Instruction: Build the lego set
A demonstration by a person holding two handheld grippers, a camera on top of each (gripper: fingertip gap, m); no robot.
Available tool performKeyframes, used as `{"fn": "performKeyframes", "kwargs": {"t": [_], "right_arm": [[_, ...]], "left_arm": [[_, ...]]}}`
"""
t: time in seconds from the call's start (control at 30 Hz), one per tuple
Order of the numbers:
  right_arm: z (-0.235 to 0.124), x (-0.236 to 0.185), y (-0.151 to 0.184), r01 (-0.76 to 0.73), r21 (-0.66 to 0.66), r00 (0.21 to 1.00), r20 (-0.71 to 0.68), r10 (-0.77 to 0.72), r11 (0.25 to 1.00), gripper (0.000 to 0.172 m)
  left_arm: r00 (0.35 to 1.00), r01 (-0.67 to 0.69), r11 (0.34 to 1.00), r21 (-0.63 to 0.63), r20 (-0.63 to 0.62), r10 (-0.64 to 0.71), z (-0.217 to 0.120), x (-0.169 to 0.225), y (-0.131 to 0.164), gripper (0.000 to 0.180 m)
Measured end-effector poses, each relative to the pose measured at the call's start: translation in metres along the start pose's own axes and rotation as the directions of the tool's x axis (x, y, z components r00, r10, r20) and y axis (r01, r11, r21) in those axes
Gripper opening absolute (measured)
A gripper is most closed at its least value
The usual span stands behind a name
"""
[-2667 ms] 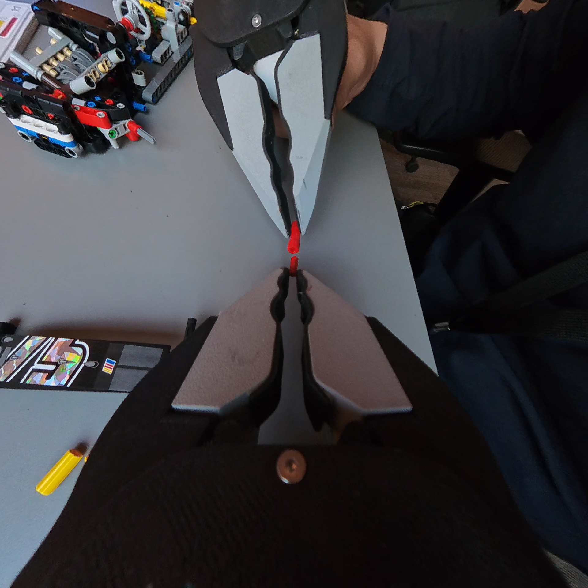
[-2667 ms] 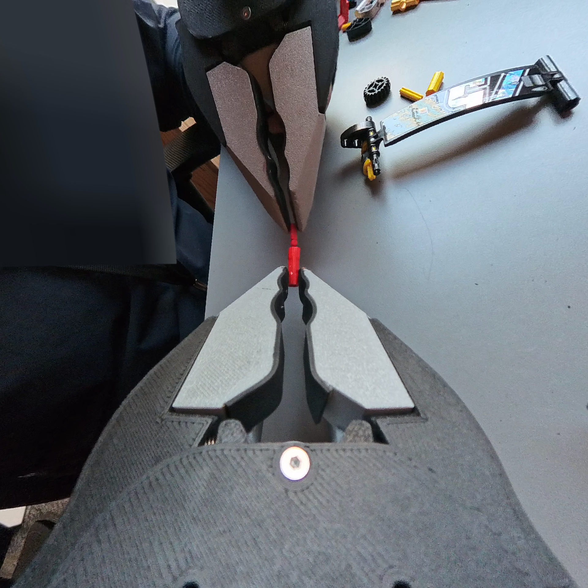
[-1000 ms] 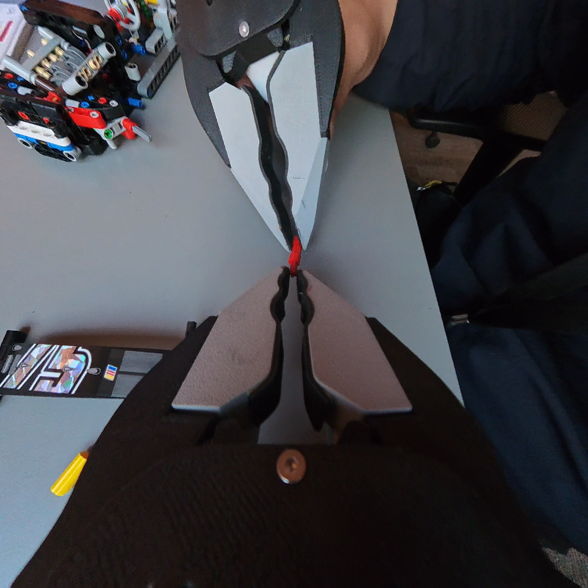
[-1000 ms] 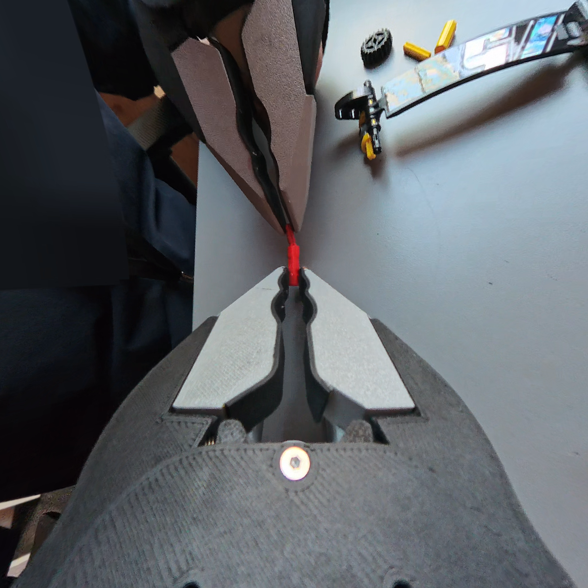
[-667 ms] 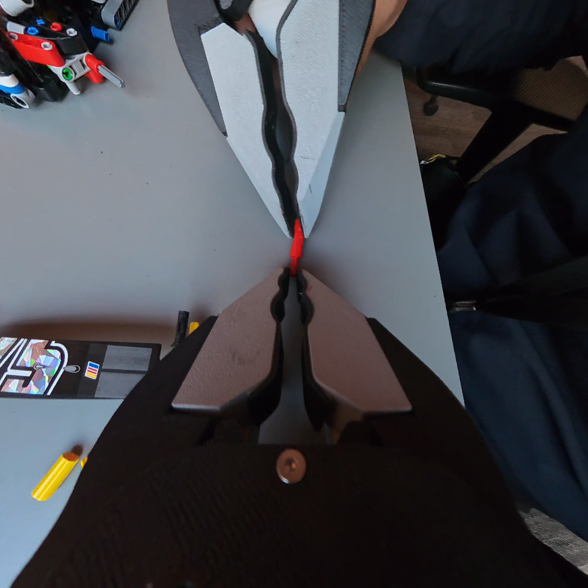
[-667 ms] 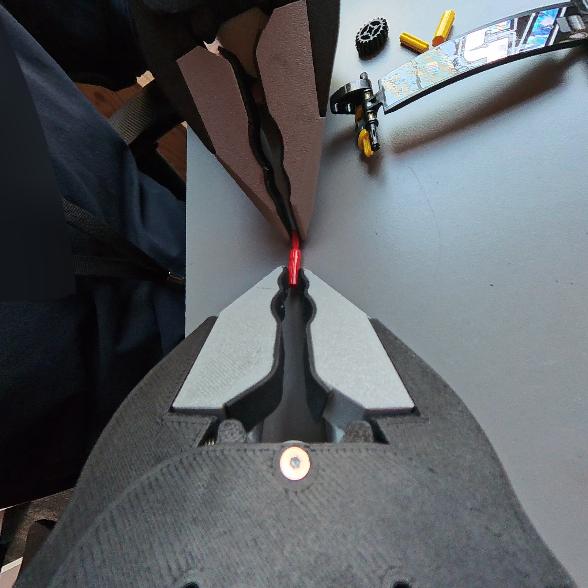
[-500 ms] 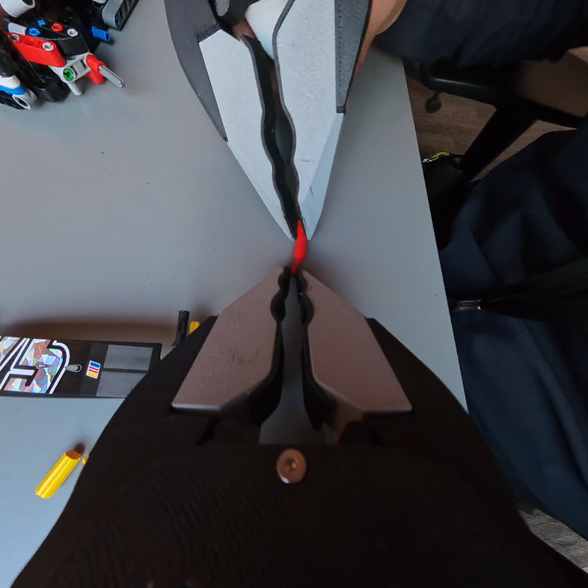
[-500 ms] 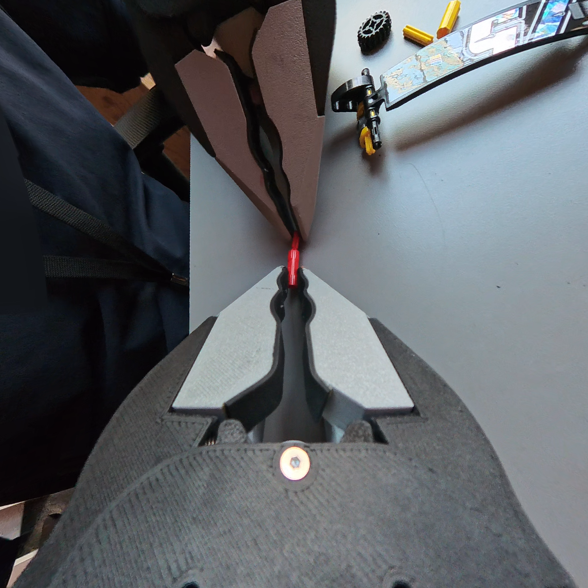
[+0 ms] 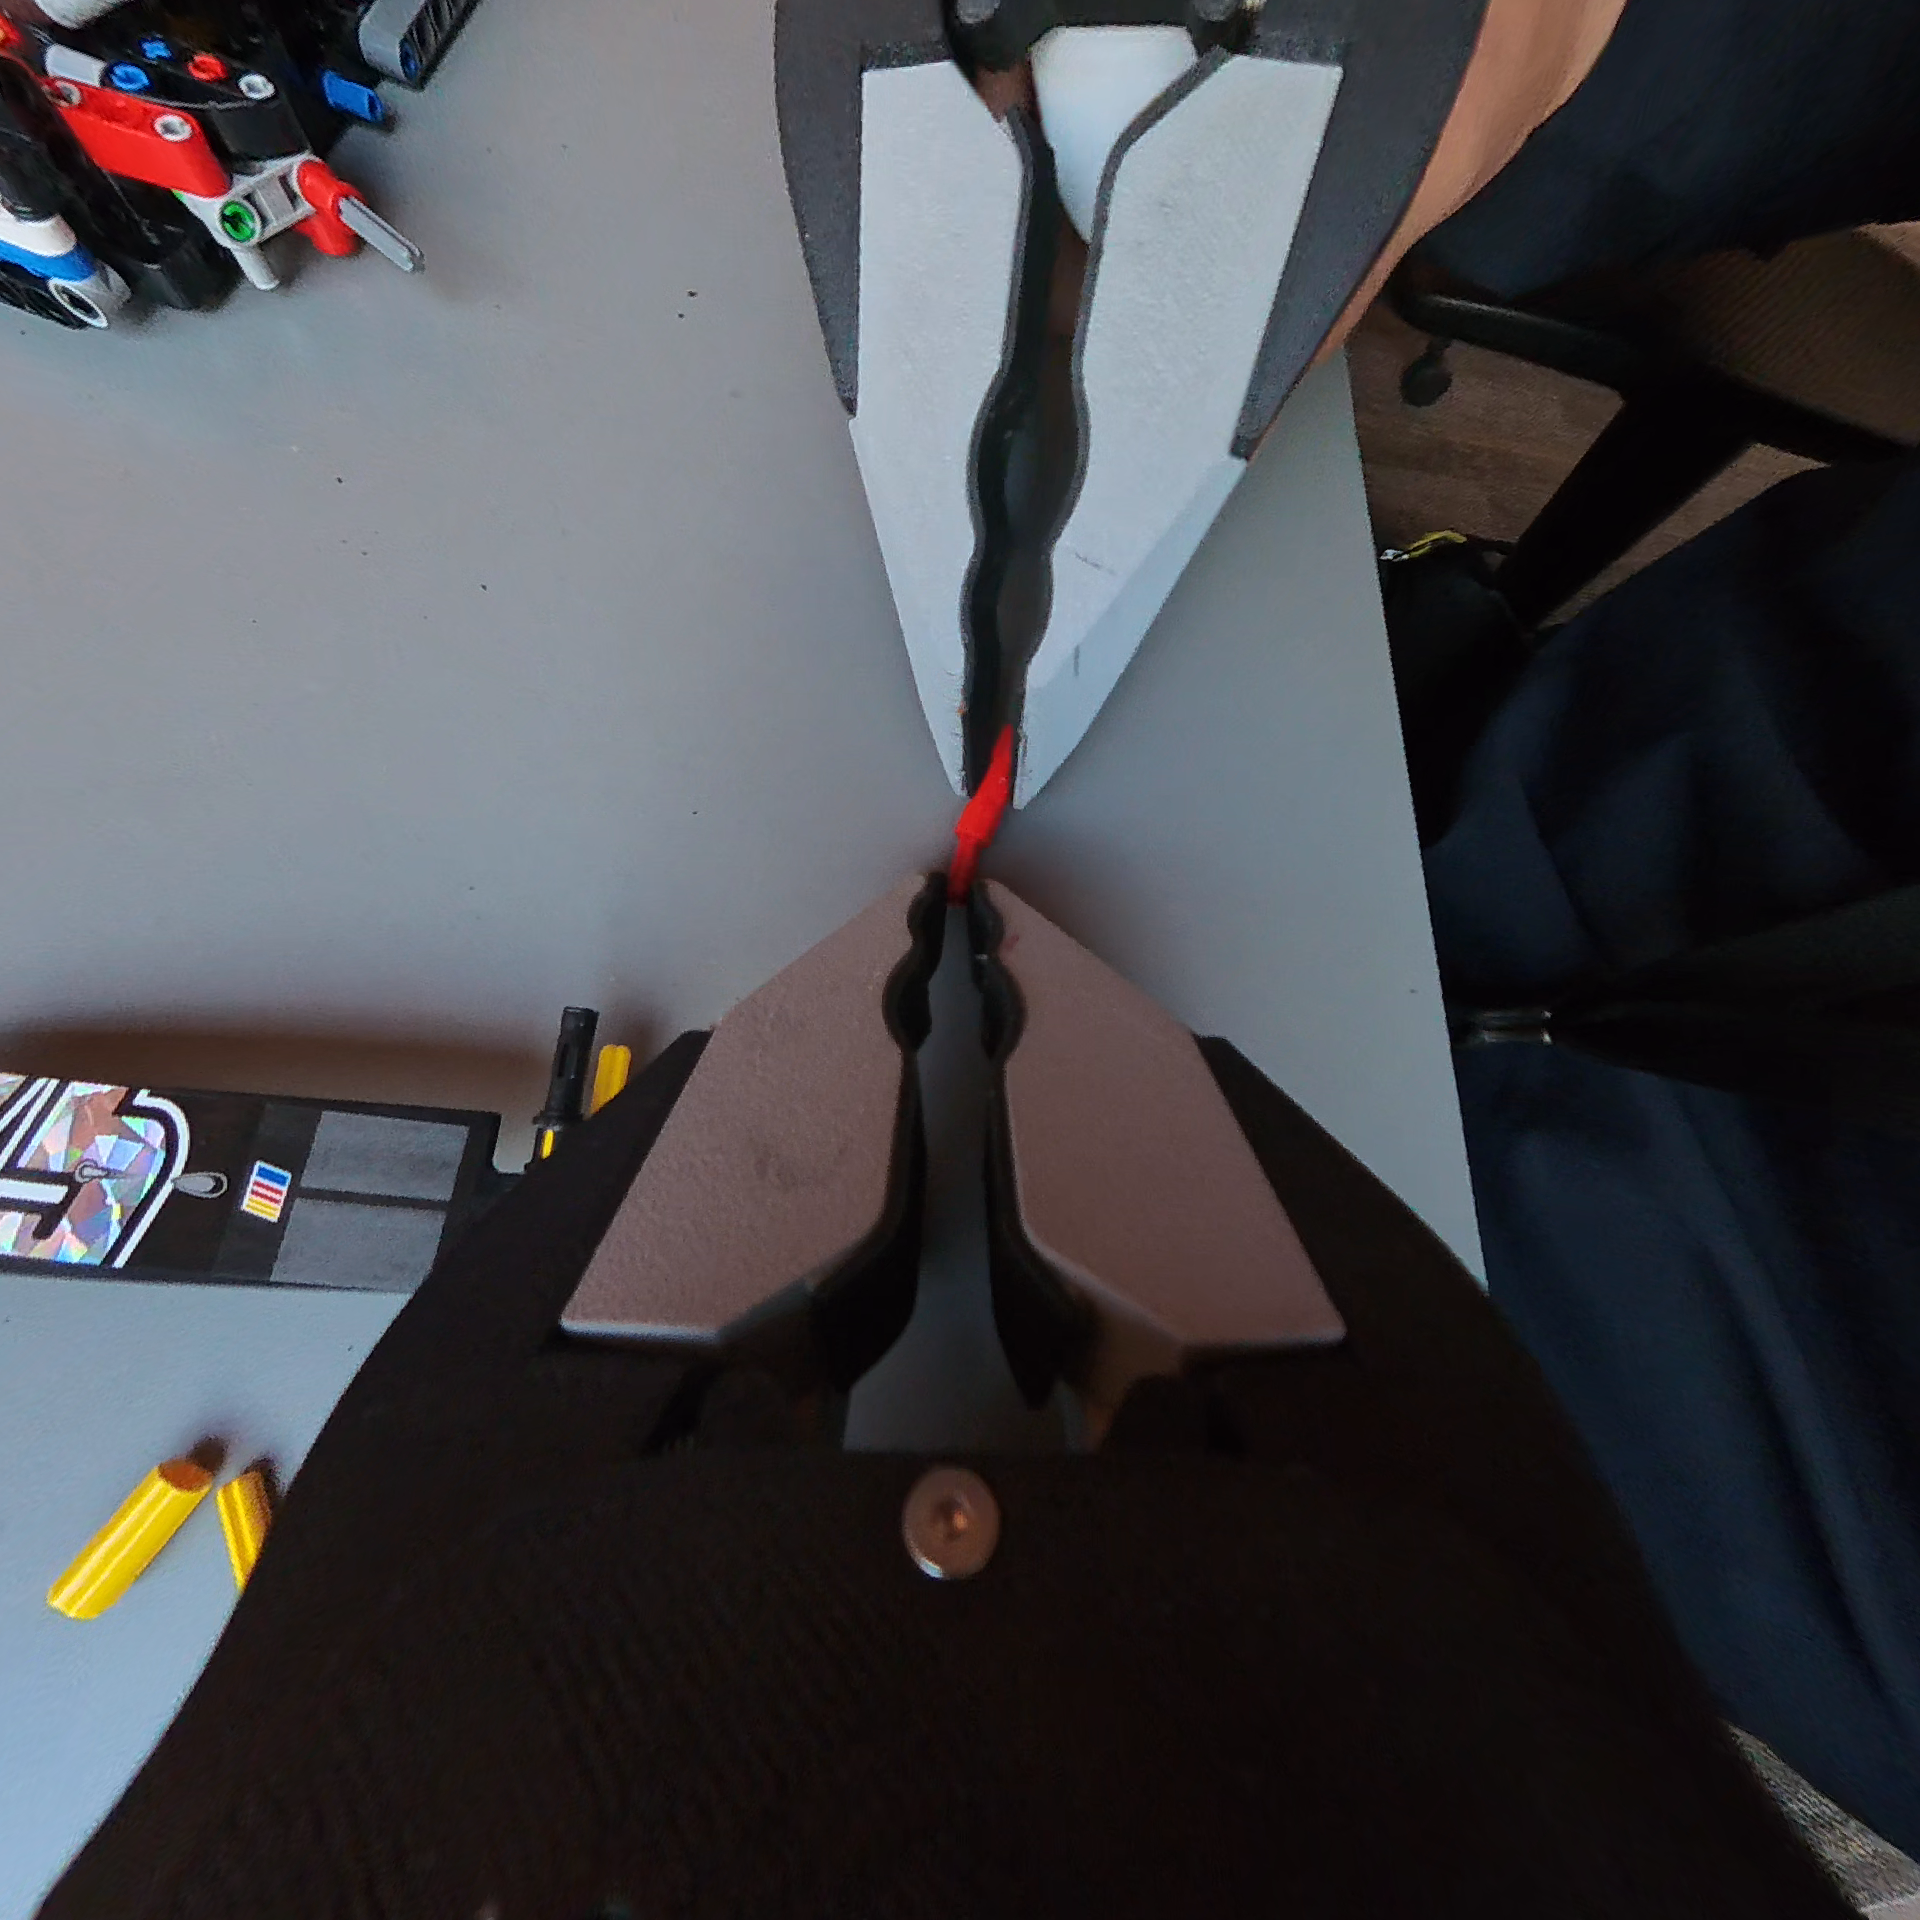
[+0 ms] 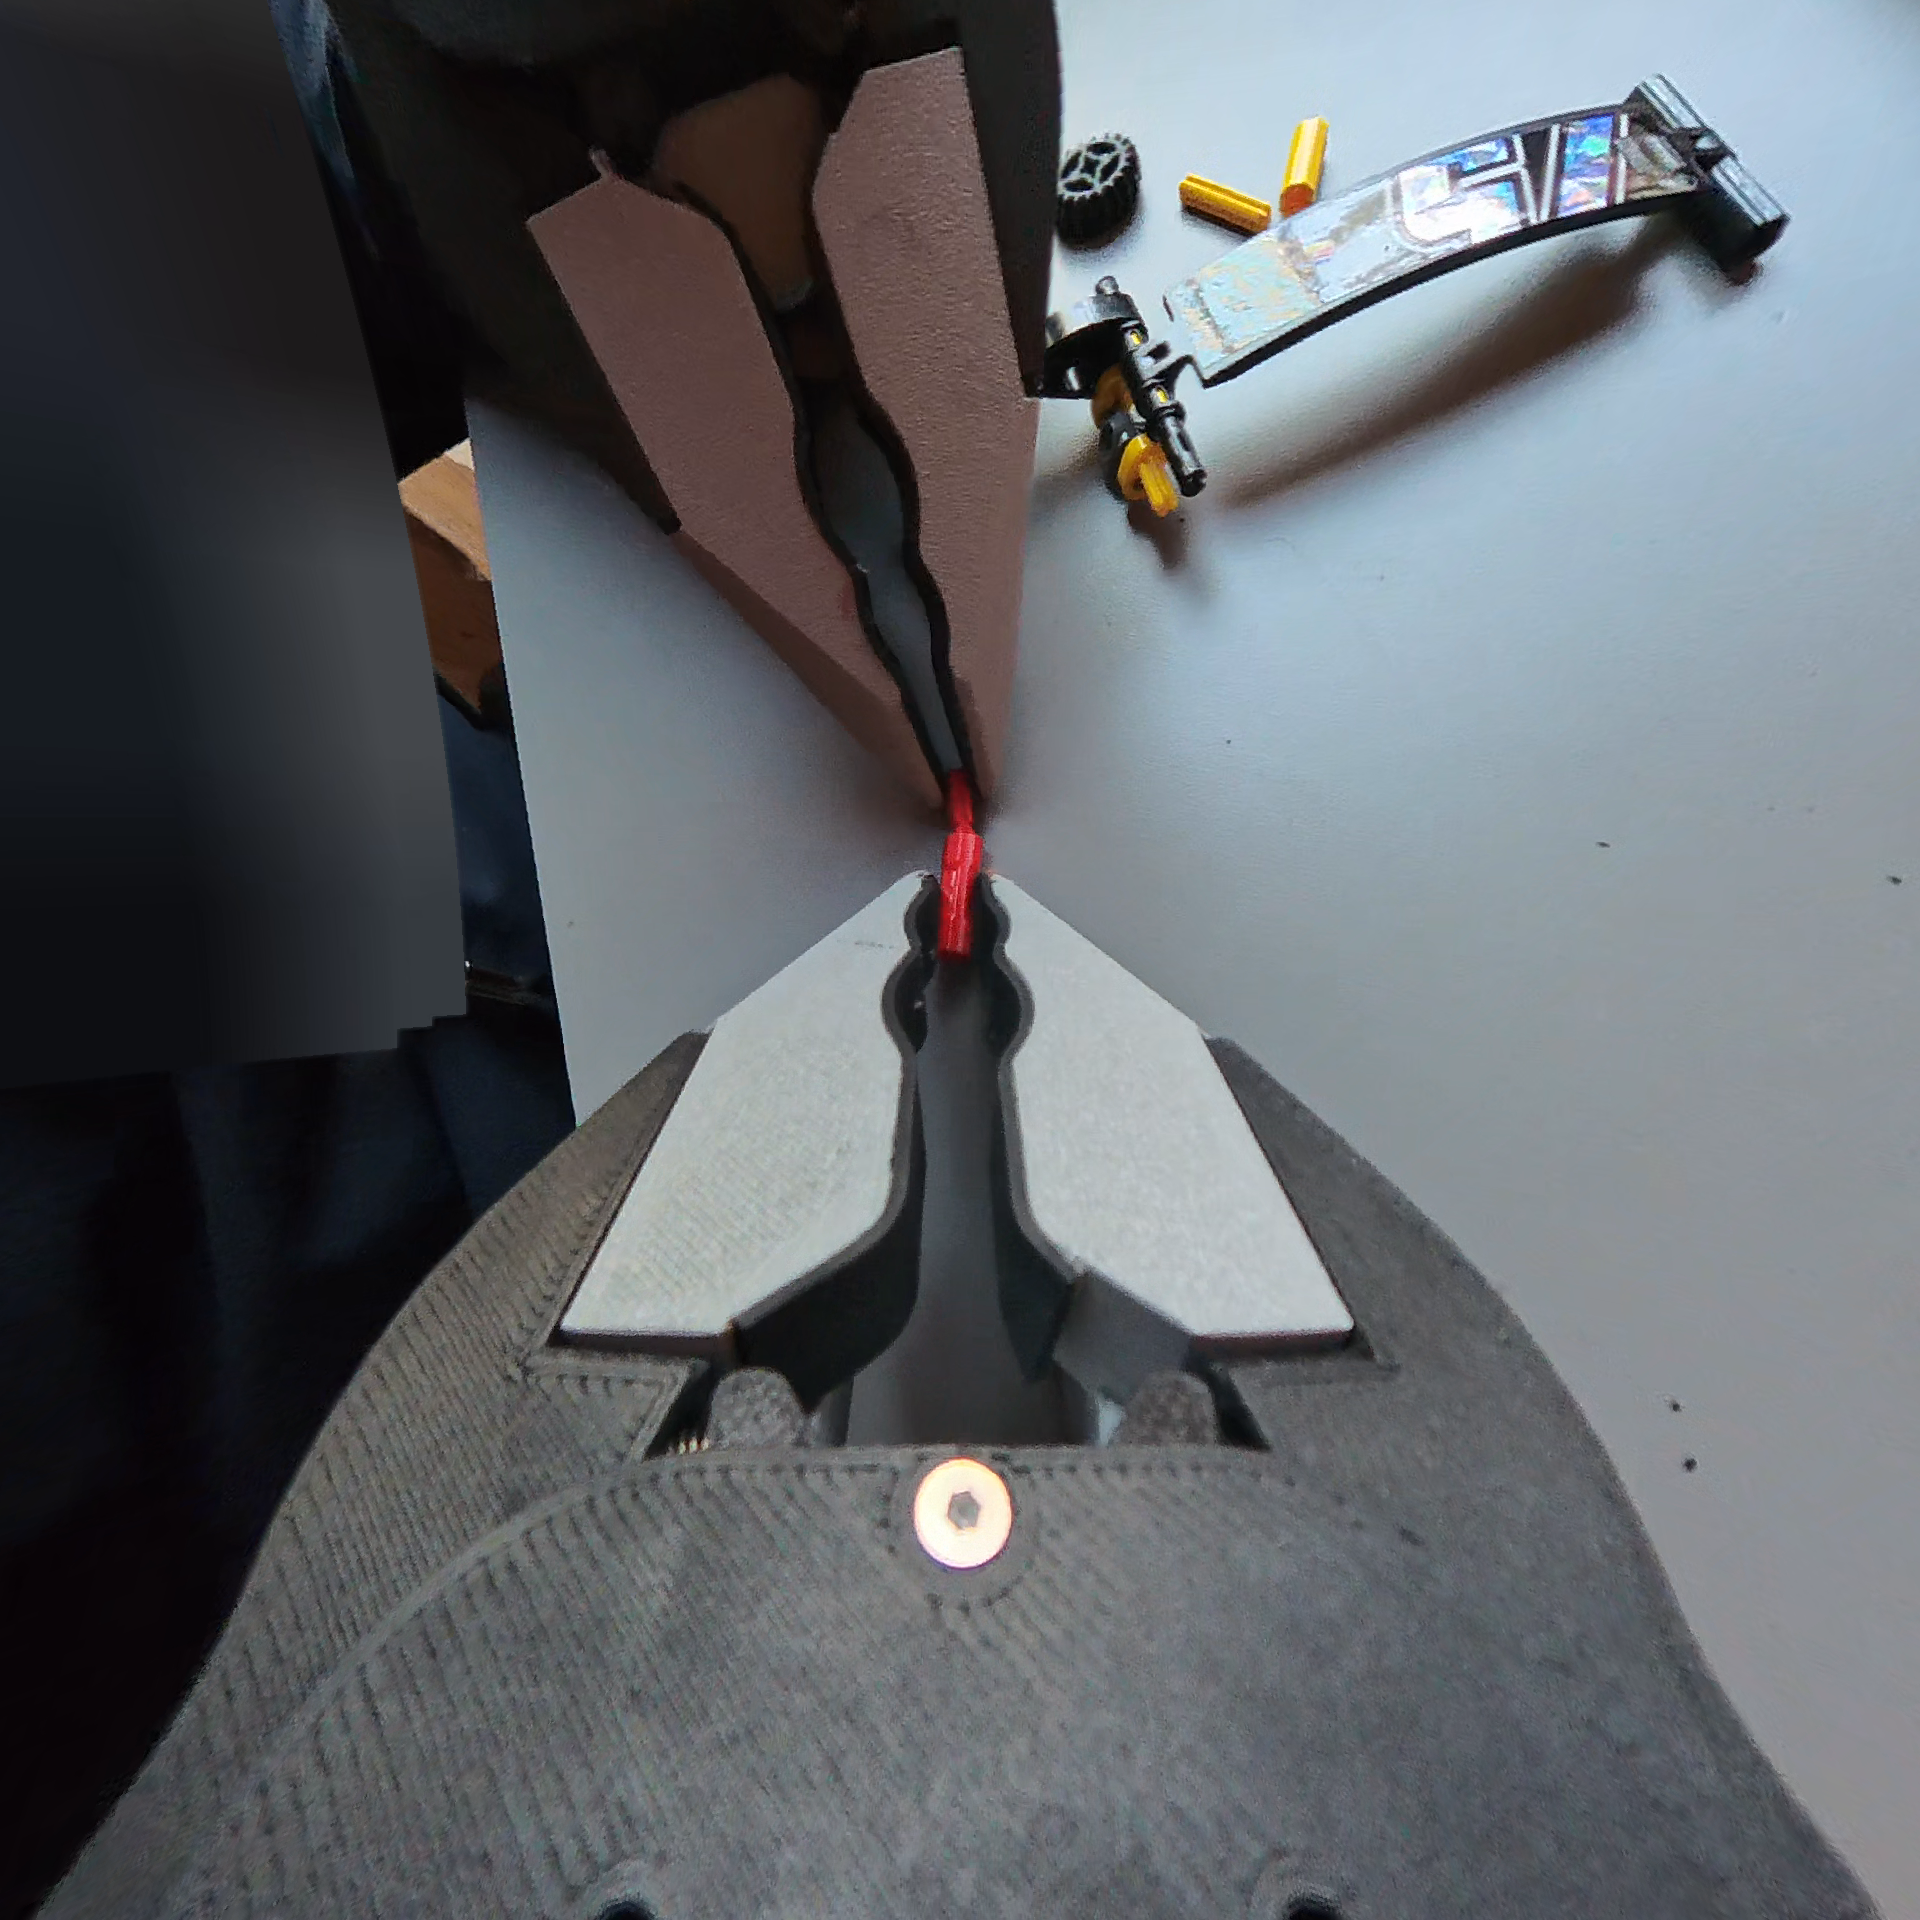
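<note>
Both grippers meet tip to tip above the grey table (image 9: pixel 520 623) near its edge. My left gripper (image 9: pixel 957 896) is shut on the thin end of a red pin (image 9: pixel 963 864). My right gripper (image 10: pixel 957 891) is shut on a thicker red sleeve piece (image 10: pixel 954 906). The pin's free end sits in the sleeve, so the two red parts form one short line between the tips. In the left wrist view the right gripper (image 9: pixel 989 777) comes down from the top with the sleeve (image 9: pixel 989 795). In the right wrist view the left gripper (image 10: pixel 961 792) comes down from the top with the pin (image 10: pixel 958 808).
A brick-built vehicle model (image 9: pixel 125 177) stands at the far left. A black curved panel with a shiny sticker (image 10: pixel 1455 218) lies nearby, also in the left wrist view (image 9: pixel 208 1184). Yellow pegs (image 9: pixel 125 1527) (image 10: pixel 1226 203) and a black gear (image 10: pixel 1096 187) lie loose. The table edge and a person's dark clothing (image 9: pixel 1714 935) are close. Only a small space, under 4 cm, lies between the two pairs of fingers.
At the earliest frames a small gap lay between the two red parts; now they are joined. Both grippers stay shut and have tilted and shifted slightly while pressed tip to tip.
</note>
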State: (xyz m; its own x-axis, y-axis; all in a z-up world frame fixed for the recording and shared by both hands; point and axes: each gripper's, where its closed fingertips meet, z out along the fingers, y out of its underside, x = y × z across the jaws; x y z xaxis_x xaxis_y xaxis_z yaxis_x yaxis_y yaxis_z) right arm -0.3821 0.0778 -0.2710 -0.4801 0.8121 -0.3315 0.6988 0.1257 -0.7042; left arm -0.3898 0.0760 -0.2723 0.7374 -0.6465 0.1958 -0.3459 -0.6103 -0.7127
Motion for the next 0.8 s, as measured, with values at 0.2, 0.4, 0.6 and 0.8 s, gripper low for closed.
{"fn": "performKeyframes", "kwargs": {"t": [0.2, 0.4, 0.6, 0.8], "right_arm": [[0.0007, -0.0006, 0.0014, 0.075, -0.020, 0.996, -0.035, -0.076, 0.997, 0.003], [0.0009, -0.0005, 0.0020, 0.084, -0.016, 0.996, -0.038, -0.084, 0.996, 0.003], [0.0010, 0.0008, 0.0017, 0.023, 0.008, 0.995, -0.098, -0.022, 1.000, 0.003], [0.0011, 0.0036, 0.0007, 0.052, 0.011, 0.981, -0.188, -0.049, 0.999, 0.003]], "left_arm": [[1.000, -0.014, 1.000, -0.004, 0.009, 0.014, 0.0010, 0.0015, -0.0001, 0.001], [1.000, -0.015, 1.000, -0.009, -0.005, 0.015, 0.0018, 0.0025, -0.0004, 0.001], [0.998, -0.023, 1.000, -0.005, 0.066, 0.023, 0.0027, 0.0011, -0.0016, 0.001], [0.996, 0.044, 0.999, 0.008, 0.076, -0.044, 0.0033, -0.0005, -0.0027, 0.001]]}}
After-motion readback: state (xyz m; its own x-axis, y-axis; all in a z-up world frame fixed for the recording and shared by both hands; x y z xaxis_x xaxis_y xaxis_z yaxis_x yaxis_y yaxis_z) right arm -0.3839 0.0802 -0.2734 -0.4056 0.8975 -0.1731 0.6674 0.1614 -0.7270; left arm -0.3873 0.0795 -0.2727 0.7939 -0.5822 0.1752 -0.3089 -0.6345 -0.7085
